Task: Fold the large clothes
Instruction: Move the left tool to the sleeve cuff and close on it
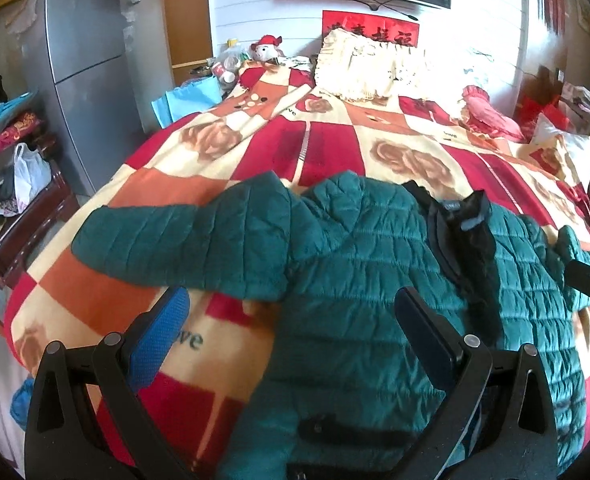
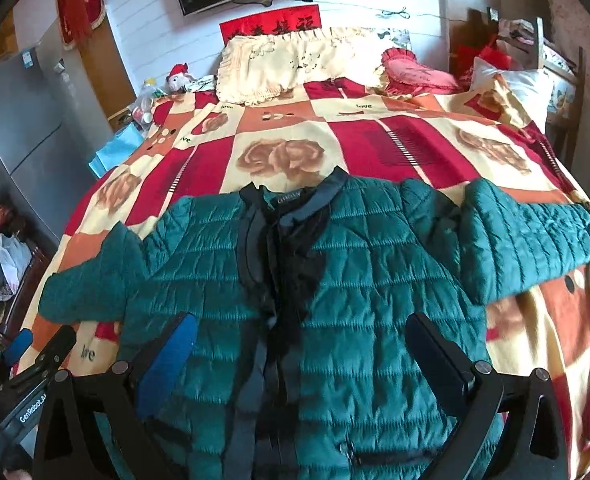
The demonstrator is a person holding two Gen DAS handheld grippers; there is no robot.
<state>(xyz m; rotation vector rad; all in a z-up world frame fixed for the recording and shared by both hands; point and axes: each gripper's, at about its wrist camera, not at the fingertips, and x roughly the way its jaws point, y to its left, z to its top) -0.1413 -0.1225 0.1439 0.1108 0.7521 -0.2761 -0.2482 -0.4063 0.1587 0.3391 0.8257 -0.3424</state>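
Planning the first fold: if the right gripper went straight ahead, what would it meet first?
Probably the green jacket: the open right gripper points at its dark front trim. Depth is unclear.

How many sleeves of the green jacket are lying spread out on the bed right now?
2. The left sleeve stretches toward the fridge side; the right sleeve stretches toward the opposite bed edge. Neither is folded in yet.

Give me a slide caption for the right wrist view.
Open right gripper hovers over a green quilted jacket spread front-up, sleeves out, on a red patchwork blanket.
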